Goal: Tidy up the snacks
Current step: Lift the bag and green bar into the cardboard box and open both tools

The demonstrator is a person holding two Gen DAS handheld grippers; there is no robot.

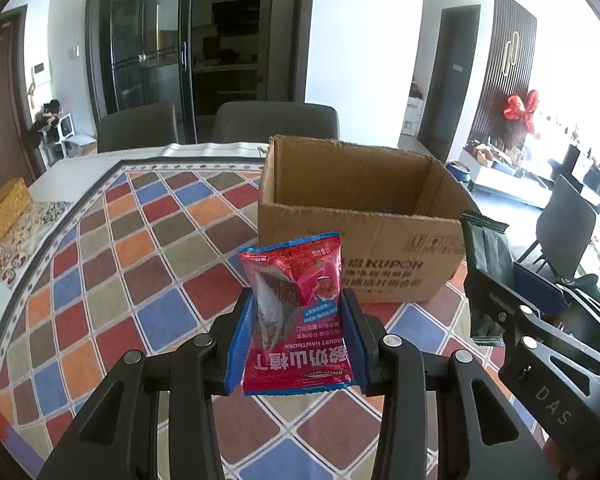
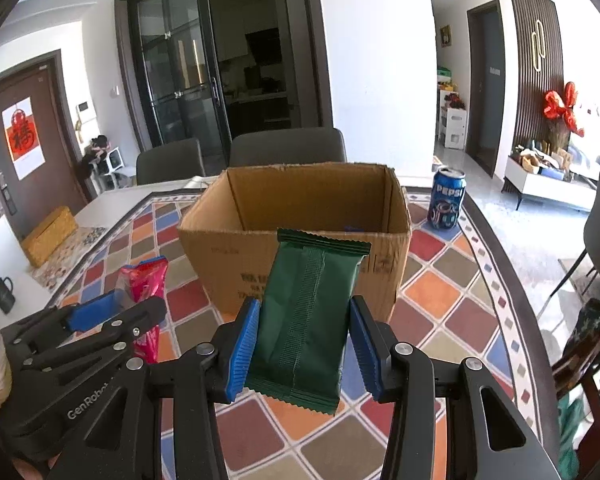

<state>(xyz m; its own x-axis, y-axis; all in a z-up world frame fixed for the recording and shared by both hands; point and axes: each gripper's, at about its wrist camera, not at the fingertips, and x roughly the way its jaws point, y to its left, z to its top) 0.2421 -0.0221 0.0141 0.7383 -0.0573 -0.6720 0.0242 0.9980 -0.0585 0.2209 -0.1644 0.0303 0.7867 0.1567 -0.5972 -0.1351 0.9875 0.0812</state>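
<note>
My left gripper (image 1: 298, 312) is shut on a red yogurt hawthorn snack packet (image 1: 300, 312) and holds it above the table, in front of the open cardboard box (image 1: 364, 236). My right gripper (image 2: 305, 320) is shut on a dark green snack packet (image 2: 306, 316), held above the table just before the same box (image 2: 220, 248). In the left wrist view the right gripper (image 1: 512, 280) with the green packet (image 1: 486, 256) shows at the right. In the right wrist view the left gripper (image 2: 112, 312) with the red packet (image 2: 146, 284) shows at the left. The box's floor is mostly hidden.
A checkered tablecloth (image 1: 140, 272) covers the table. A blue Pepsi can (image 2: 447, 198) stands right of the box. A yellow box (image 2: 48, 236) and a dark mug (image 2: 3, 294) are at the far left. Grey chairs (image 2: 288, 146) stand behind the table.
</note>
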